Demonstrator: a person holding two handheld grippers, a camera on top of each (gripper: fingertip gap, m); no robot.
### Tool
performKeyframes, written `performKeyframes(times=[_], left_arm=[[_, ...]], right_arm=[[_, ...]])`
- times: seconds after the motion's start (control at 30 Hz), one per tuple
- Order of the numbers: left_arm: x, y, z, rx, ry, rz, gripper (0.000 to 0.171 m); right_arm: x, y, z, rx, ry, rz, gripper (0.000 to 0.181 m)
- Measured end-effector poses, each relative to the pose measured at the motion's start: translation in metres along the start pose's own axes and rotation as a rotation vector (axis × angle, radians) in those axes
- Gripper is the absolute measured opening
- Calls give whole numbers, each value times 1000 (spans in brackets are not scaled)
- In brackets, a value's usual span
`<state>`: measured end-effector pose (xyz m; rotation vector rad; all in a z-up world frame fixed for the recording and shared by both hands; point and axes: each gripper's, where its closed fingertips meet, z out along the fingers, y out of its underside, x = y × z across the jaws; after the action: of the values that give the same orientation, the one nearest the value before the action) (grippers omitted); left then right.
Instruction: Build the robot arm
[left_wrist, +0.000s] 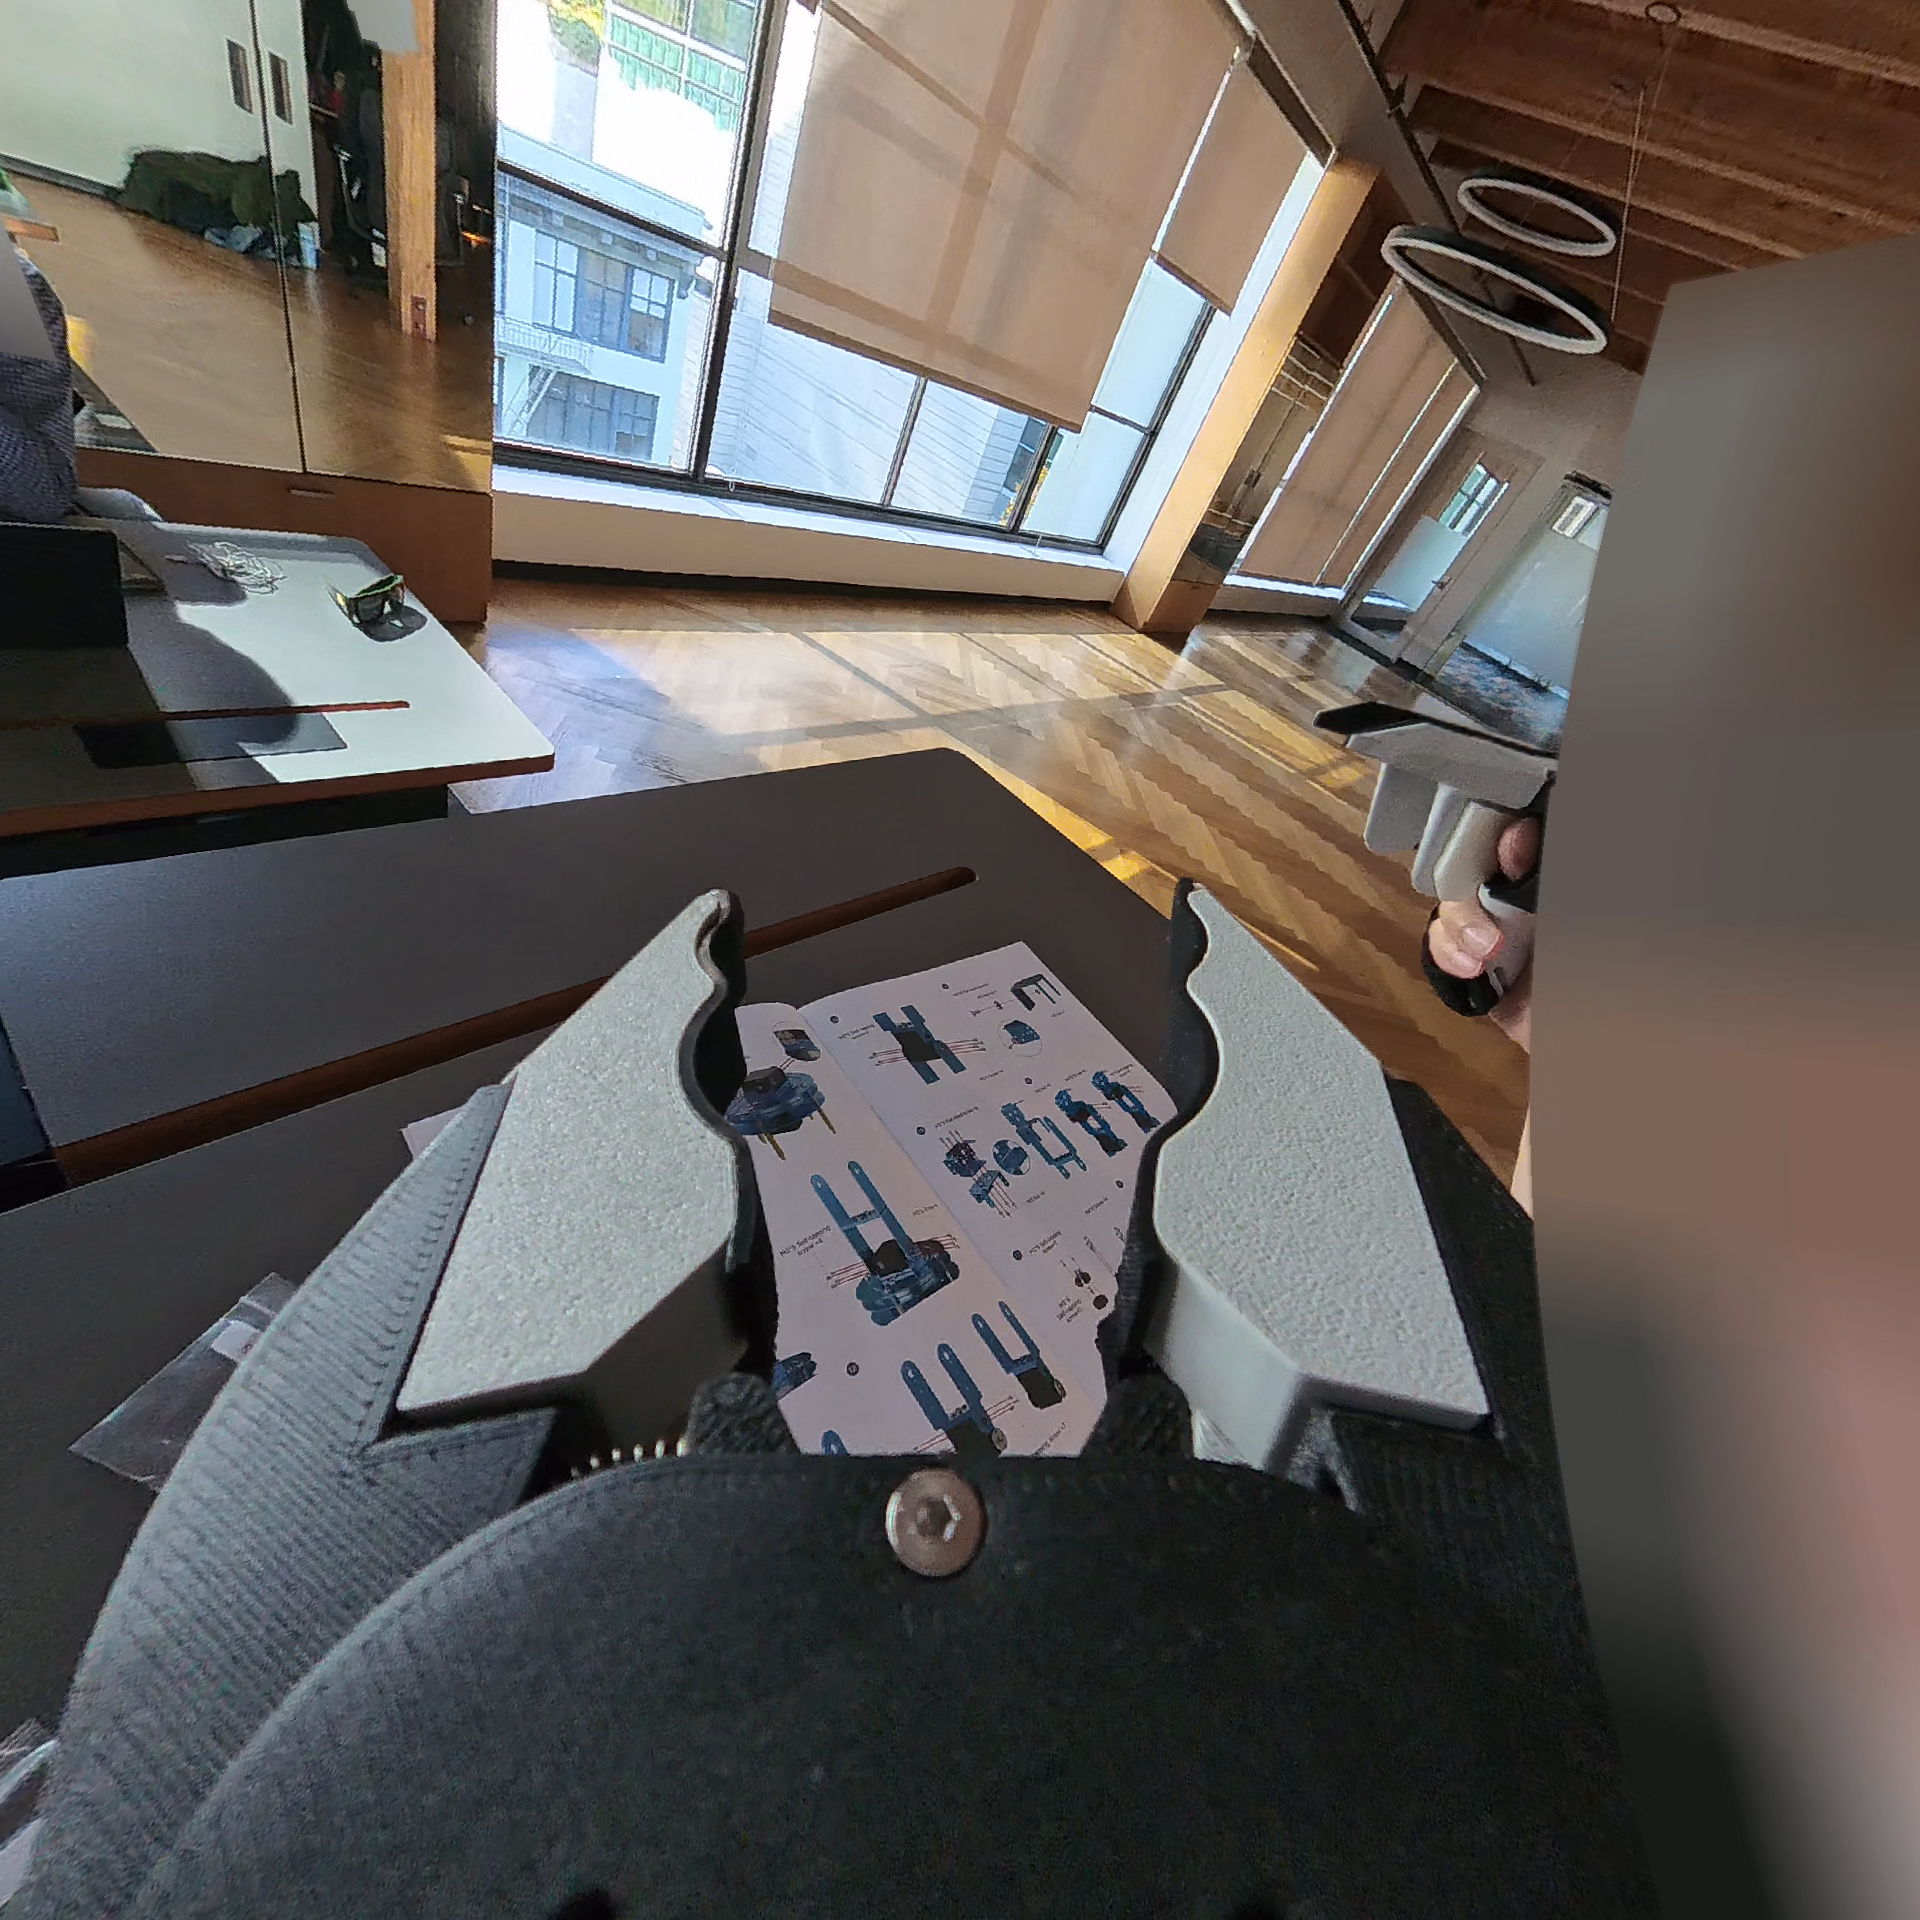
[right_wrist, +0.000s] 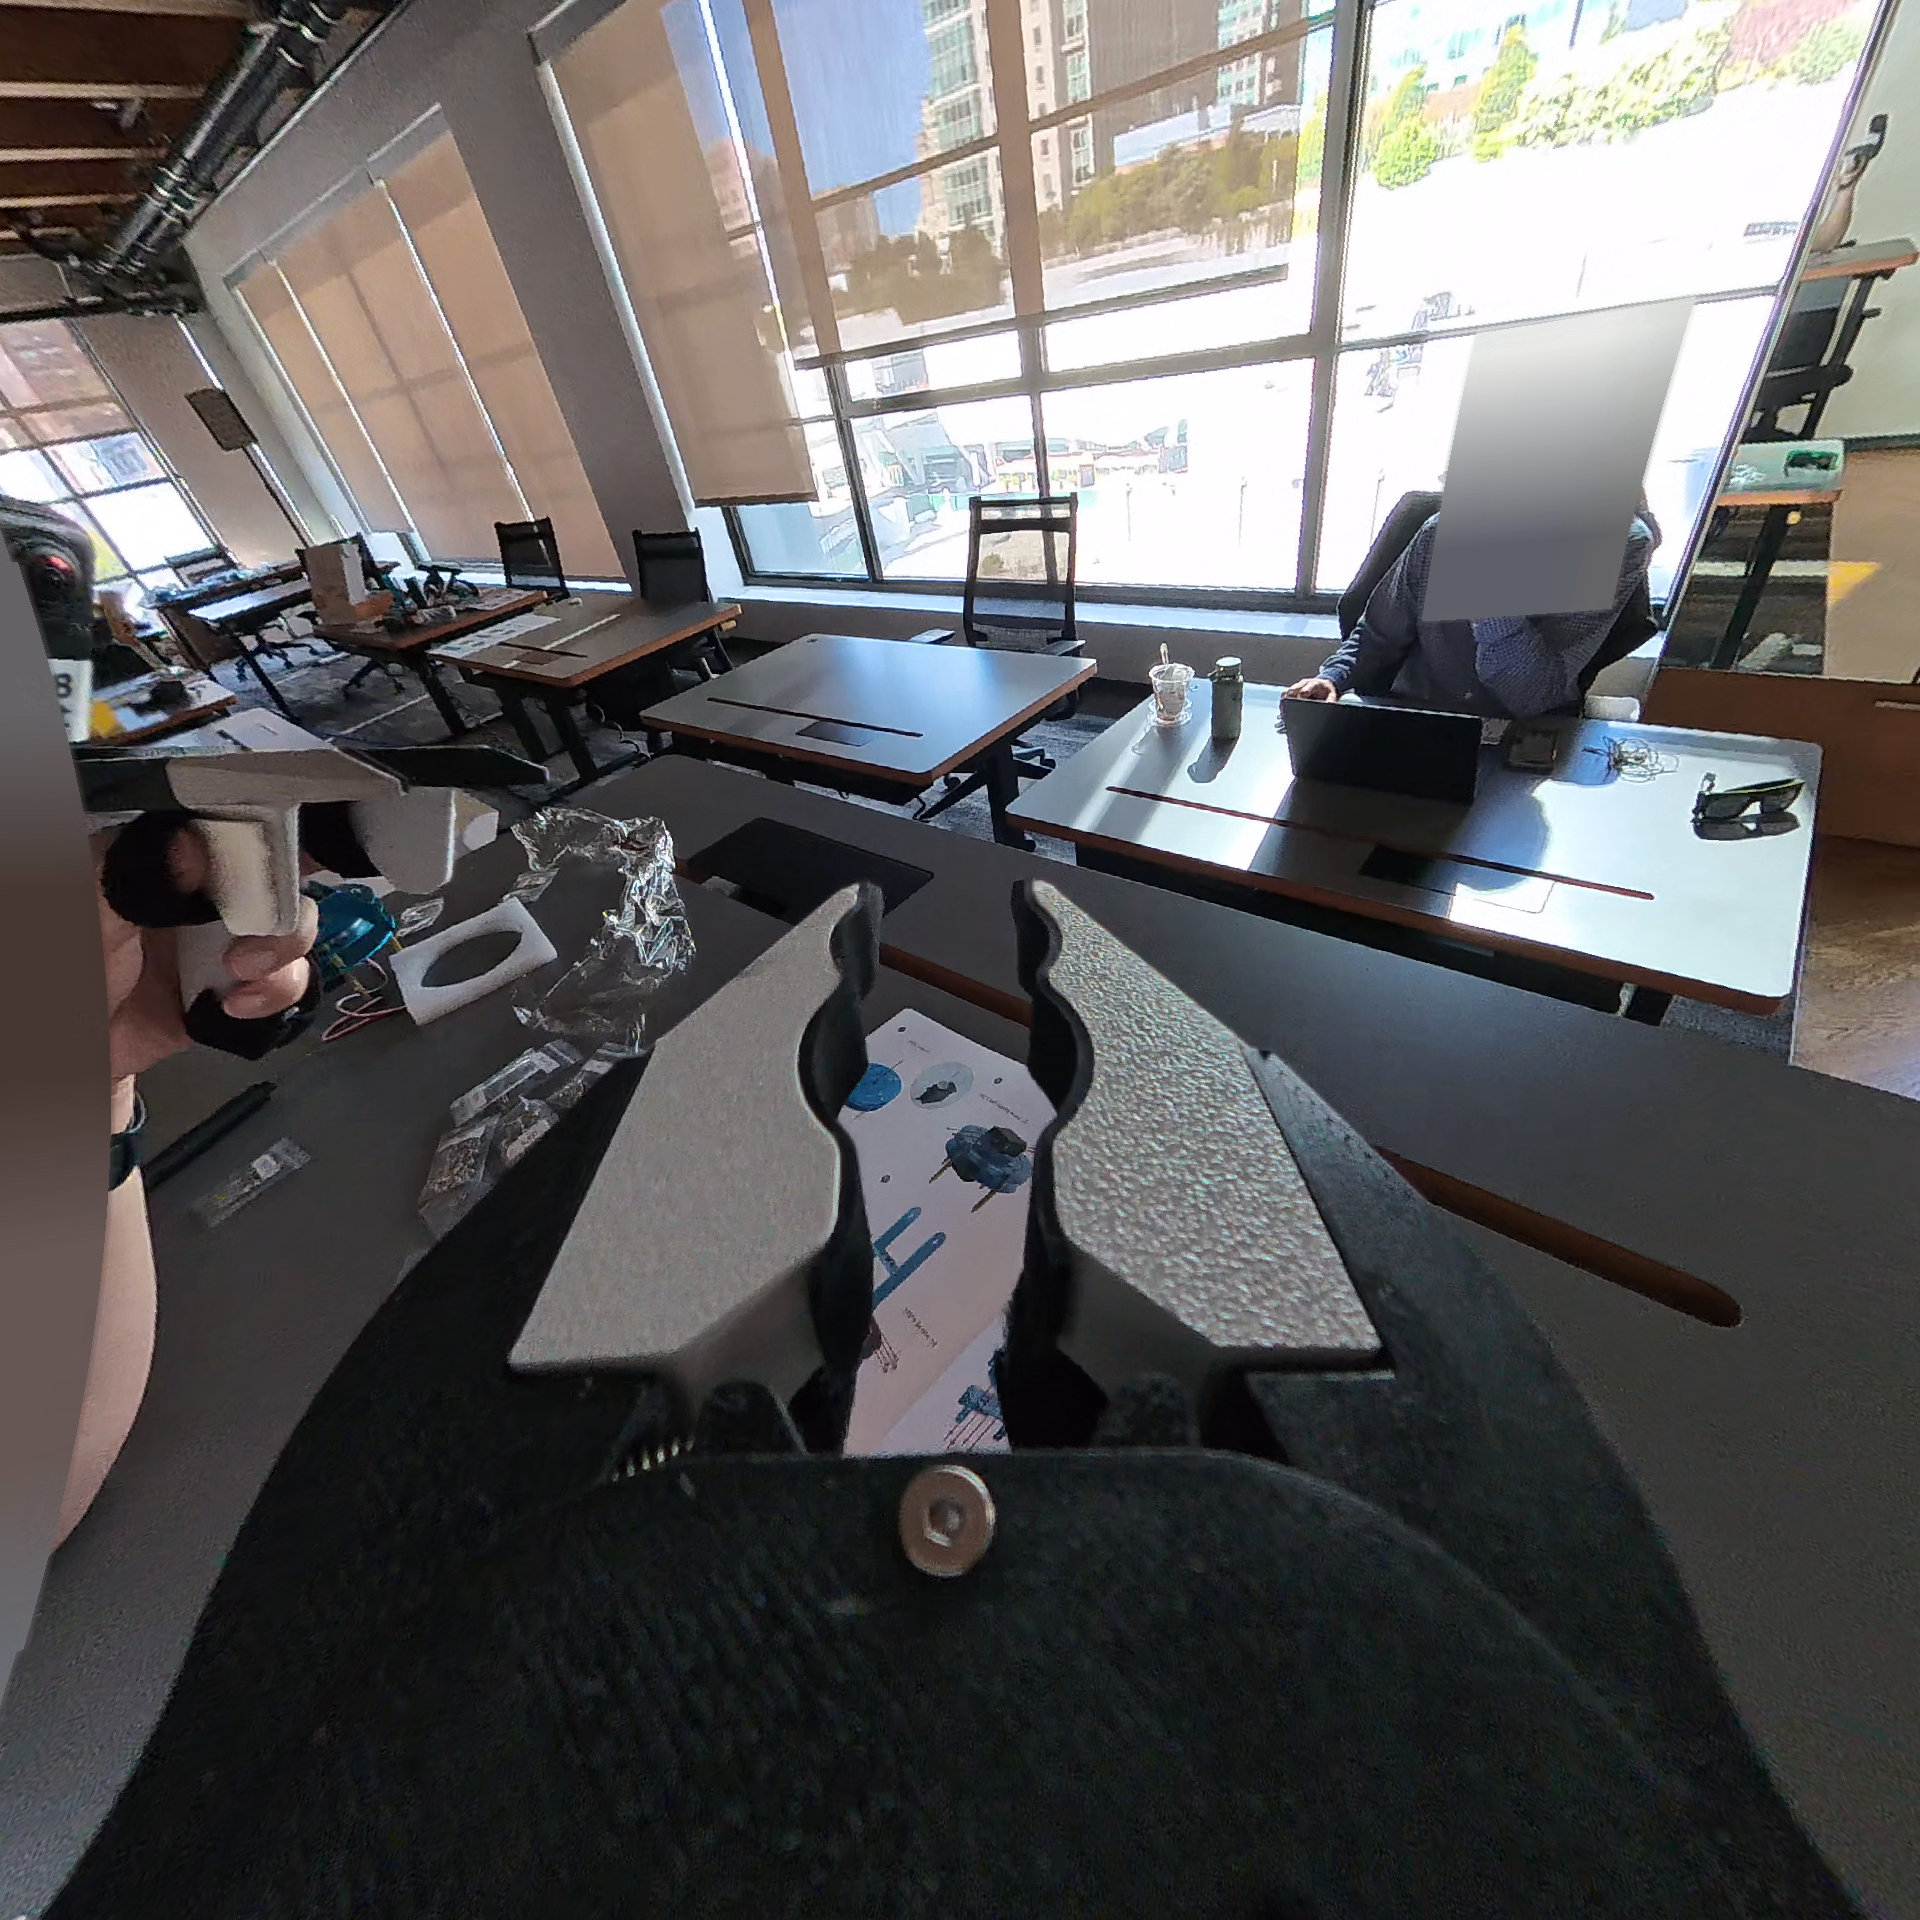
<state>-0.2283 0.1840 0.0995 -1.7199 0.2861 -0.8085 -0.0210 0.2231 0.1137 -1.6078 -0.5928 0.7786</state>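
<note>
Two tongs above dark tabletop (left_wrist: 416, 935): left tongs (left_wrist: 951, 925) wide apart, right tongs (right_wrist: 945, 914) narrowly apart, both empty; instruction sheet (left_wrist: 935, 1195) flat directly below-ahead, long axis running forward.

Both grippers (left_wrist: 956, 1039) (right_wrist: 945, 997) have grey textured jaws, black ribbed bodies, one silver screw (left_wrist: 933, 1522).

Your left tongs (left_wrist: 956, 940) wear grey plastic with a grainy, matt skin, set in black printed plastic ribbed with fine layer lines; a bright metal screw (left_wrist: 934, 1522) sits in it. Your right tongs (right_wrist: 945, 930) show the same pebbled grey. Under them lies a smooth white paper booklet (left_wrist: 935, 1195), printed in blue. Your bench (right_wrist: 1558, 1091) is matt dark laminate with a wood edge. Crinkled glossy film (right_wrist: 613, 925) and a white foam piece (right_wrist: 468, 961) lie on it.
</note>
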Motion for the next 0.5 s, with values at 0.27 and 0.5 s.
performKeyframes(times=[0.27, 0.5], left_arm=[[-2, -7, -9, 20, -8, -1, 81], [-18, -10, -23, 8, -46, -19, 81]], right_arm=[[1, 4, 5, -7, -8, 32, 25], [1, 13, 11, -49, 3, 49, 28]])
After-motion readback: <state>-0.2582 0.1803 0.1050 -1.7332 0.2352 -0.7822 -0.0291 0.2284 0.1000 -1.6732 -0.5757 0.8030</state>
